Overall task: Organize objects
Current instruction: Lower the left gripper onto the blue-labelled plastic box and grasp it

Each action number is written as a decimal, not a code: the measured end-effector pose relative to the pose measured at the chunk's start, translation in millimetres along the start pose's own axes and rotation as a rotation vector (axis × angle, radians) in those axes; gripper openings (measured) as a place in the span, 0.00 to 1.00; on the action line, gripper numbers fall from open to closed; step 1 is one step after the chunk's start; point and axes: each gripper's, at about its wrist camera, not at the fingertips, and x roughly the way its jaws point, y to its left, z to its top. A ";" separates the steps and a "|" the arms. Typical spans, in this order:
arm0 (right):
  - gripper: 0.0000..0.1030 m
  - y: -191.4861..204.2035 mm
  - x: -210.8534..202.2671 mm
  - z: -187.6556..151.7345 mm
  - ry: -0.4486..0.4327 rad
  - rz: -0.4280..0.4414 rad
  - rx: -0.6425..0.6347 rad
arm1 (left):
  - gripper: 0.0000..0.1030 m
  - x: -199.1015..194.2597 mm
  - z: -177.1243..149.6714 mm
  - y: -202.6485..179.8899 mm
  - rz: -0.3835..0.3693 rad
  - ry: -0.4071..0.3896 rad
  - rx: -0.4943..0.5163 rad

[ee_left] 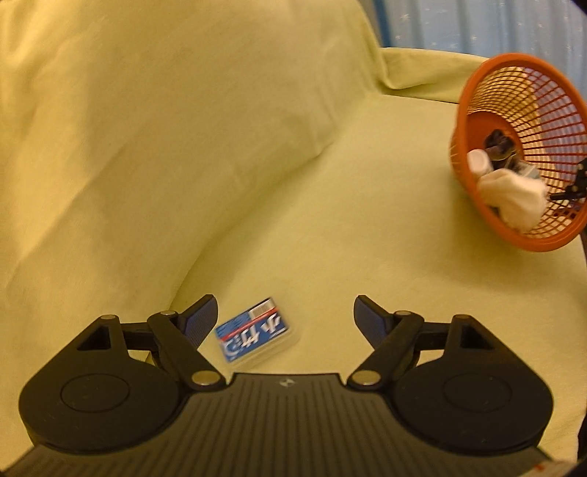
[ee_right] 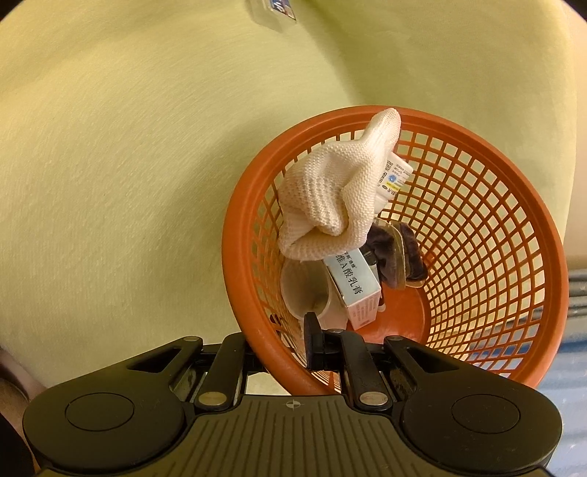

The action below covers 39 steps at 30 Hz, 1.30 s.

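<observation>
My left gripper (ee_left: 284, 315) is open, low over the yellow-green sofa seat. A small blue packet in a clear case (ee_left: 255, 335) lies between its fingers, nearer the left finger (ee_left: 200, 319), untouched. The same packet shows at the top of the right wrist view (ee_right: 273, 11). My right gripper (ee_right: 290, 339) is shut on the near rim of the orange mesh basket (ee_right: 477, 235), holding it tilted. In the basket lie a white knitted glove (ee_right: 330, 198), a white box (ee_right: 354, 286), a white cup (ee_right: 304, 290) and a brown hair tie (ee_right: 400, 257).
The basket (ee_left: 521, 146) sits at the right end of the sofa seat in the left wrist view. The sofa back cushion (ee_left: 146, 128) rises on the left. A blue curtain (ee_left: 495, 22) hangs behind the sofa arm.
</observation>
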 end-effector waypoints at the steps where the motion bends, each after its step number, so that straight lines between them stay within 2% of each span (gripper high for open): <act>1: 0.08 -1.2 0.6 0.6 0.000 0.001 0.003 | 0.79 1.4 -2.4 3.0 0.007 0.003 -0.006; 7: 0.08 -1.8 0.9 0.3 -0.002 -0.001 0.017 | 0.81 13.4 -17.0 16.6 0.039 0.033 -0.038; 12: 0.08 -0.4 -0.1 0.6 -0.006 0.001 0.028 | 0.86 34.7 -27.3 24.8 0.051 0.062 -0.097; 26: 0.08 -0.8 0.5 2.2 -0.009 0.004 0.035 | 0.91 100.0 -31.5 38.6 0.028 0.075 -0.305; 39: 0.08 -2.1 1.6 0.2 -0.010 0.005 0.031 | 0.91 129.9 -35.5 38.9 0.040 0.105 -0.334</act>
